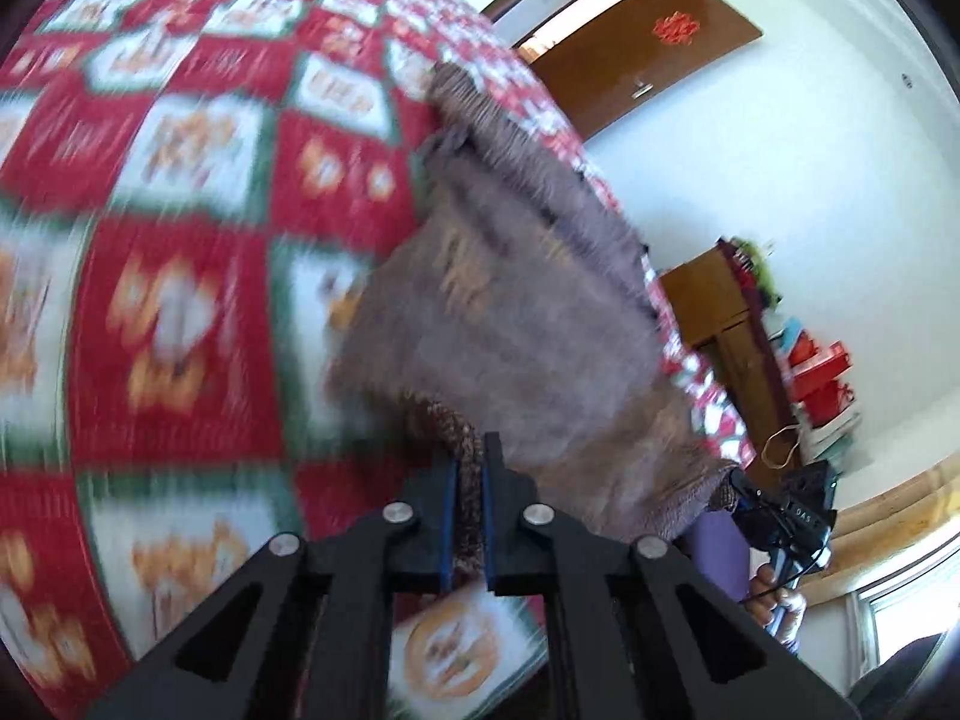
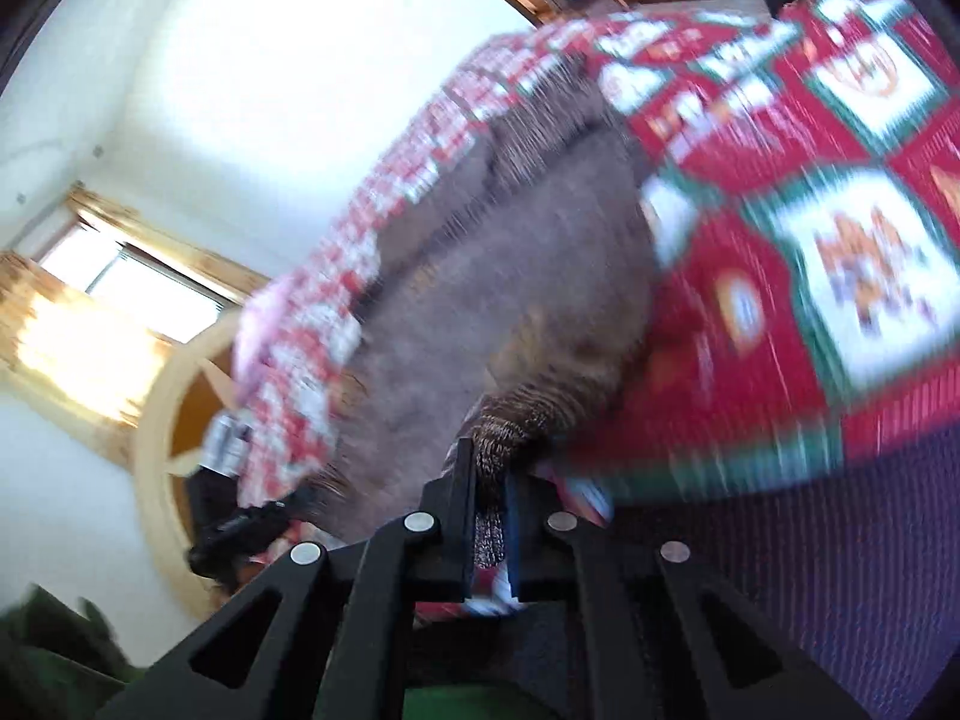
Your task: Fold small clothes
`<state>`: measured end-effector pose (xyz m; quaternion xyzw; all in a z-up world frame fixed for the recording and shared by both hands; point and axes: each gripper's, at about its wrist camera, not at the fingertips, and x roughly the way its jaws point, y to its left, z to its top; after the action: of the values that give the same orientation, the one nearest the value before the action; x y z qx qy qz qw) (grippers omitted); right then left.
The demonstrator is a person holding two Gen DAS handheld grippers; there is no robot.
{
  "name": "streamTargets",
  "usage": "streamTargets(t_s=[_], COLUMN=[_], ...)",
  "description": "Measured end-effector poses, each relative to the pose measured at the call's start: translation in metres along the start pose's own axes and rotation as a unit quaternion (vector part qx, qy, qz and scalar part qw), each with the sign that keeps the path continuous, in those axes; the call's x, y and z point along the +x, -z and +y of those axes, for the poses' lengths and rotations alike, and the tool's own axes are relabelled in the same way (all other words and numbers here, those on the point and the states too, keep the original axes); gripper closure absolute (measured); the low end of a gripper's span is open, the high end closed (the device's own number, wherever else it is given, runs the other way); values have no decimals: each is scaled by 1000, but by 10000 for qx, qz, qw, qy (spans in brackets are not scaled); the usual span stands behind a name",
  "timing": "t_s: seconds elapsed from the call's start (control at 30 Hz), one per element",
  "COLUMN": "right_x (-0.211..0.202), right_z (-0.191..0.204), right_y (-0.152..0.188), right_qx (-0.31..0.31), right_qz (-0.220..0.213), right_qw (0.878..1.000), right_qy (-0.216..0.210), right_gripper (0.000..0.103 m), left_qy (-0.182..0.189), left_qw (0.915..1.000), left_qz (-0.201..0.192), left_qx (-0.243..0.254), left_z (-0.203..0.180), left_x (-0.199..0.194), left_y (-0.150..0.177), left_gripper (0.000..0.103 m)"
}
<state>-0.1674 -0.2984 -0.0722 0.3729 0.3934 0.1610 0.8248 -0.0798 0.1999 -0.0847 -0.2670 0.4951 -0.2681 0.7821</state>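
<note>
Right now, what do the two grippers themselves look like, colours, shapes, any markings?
Both look alike. The left gripper and the right gripper are matte black, each with two flat fingers lined with blue pads, carried on angular black linkage bars with triangular cut-outs and round silver pins. No cables show on the fingers. In the left view, the other gripper's black body shows small white lettering, too blurred to read.

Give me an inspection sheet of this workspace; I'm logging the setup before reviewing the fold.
Surface: red, green and white patterned cloth covers it; blurred by motion.
Job's things: brown knitted garment, held up off the cloth at its lower edge.
Clutter: nothing seen on the cloth.
Grippers: left gripper and right gripper each shut on a ribbed corner of the garment.
Cables: black cable at the right gripper's handle.
Surroundings: white walls, wooden door, window, shelf with red boxes.
</note>
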Motion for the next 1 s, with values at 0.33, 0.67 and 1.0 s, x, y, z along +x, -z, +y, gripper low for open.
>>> streamTargets(t_s=[0.33,0.67,1.0], right_x=[55,73,42], right_z=[-30,-46,-11], right_y=[-112,-128,-102], right_qx=[510,736,103], right_qz=[-412,-738,-1234], right_qw=[9976,9920,9873], right_qy=[231,710,997], right_gripper=[96,57,49], left_qy=[-664,-798,-1568], left_qw=[9978,9949,9511], left_qz=[-19,-56,-716], left_qx=[63,622,2561], left_z=[-20,-21,-24], left_x=[61,79,57], left_y=[-118,-145,-115], left_gripper=[96,70,30])
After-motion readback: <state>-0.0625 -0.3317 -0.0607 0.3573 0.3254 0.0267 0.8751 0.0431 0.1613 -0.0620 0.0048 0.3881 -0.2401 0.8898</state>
